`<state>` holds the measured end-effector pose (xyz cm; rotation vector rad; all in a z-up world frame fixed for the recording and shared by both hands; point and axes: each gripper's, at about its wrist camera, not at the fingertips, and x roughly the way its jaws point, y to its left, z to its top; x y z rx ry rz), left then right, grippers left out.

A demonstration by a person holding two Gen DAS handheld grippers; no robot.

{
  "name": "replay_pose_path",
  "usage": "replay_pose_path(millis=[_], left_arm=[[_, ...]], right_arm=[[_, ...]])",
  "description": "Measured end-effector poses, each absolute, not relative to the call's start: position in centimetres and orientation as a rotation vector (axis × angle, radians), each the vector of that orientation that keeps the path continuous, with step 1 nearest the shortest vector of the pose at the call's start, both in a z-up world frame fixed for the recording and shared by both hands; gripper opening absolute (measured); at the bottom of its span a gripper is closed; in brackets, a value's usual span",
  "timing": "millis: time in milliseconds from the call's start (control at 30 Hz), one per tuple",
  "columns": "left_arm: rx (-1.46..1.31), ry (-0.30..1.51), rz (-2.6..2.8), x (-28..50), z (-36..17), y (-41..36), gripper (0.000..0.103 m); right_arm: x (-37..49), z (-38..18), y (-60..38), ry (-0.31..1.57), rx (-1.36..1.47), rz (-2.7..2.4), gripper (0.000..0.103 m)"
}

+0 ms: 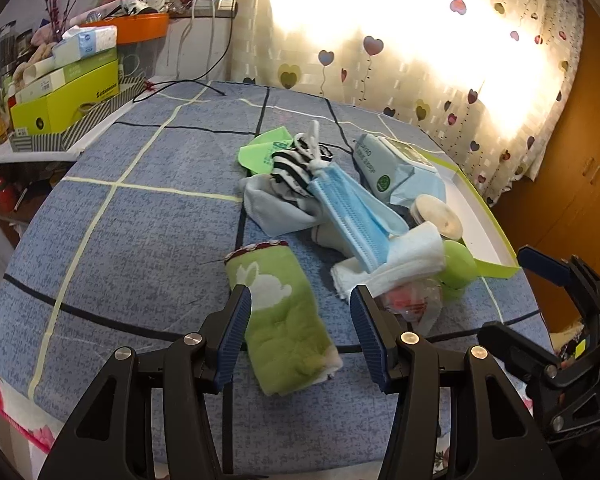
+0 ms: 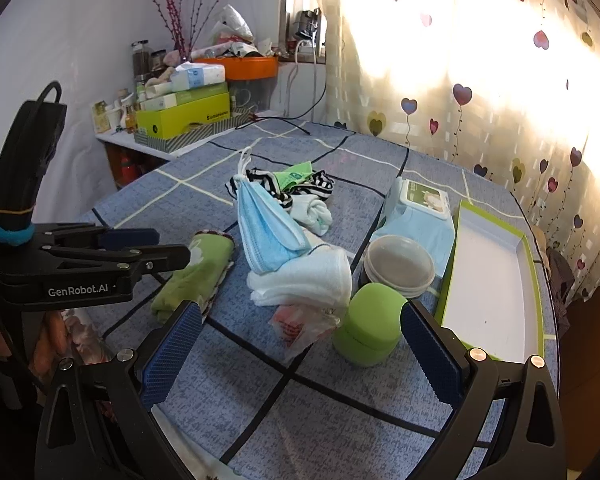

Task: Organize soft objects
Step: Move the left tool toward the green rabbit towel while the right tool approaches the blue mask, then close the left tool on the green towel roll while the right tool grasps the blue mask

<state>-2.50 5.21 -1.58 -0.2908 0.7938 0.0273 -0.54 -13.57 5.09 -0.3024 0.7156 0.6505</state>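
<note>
A rolled green towel with a white rabbit (image 1: 284,320) (image 2: 196,268) lies on the blue checked cloth, and my left gripper (image 1: 300,292) (image 2: 172,246) stands open astride its near end. Behind it is a heap: a blue face mask (image 1: 352,216) (image 2: 268,232), a folded white cloth (image 1: 400,260) (image 2: 304,276), a striped sock (image 1: 292,164) (image 2: 300,188) and a pale sock (image 1: 276,204) (image 2: 312,208). My right gripper (image 2: 300,320) (image 1: 516,296) is open, held low in front of a crumpled plastic bag (image 2: 304,324) and a green jar (image 2: 368,324).
A green-rimmed white tray (image 2: 492,280) (image 1: 480,216) lies at the right edge, with a wet-wipes pack (image 2: 420,212) and a lidded round tub (image 2: 400,260) beside it. A cluttered shelf with a green box (image 1: 64,100) stands left. A black cable (image 1: 180,84) trails at the back.
</note>
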Motion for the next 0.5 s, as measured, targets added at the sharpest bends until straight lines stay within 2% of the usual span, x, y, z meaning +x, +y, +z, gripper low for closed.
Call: replay_pose_path(millis=[167,500], left_arm=[[-0.310,0.801,0.033,-2.5,-2.0,5.8,0.053],[-0.344,0.883,0.033,-0.8,-4.3,5.8,0.053]], right_arm=[[-0.3,5.1,-13.4,0.710,-0.302,0.658,0.097],[0.0,5.2,-12.7,0.704,-0.307,0.662,0.096]])
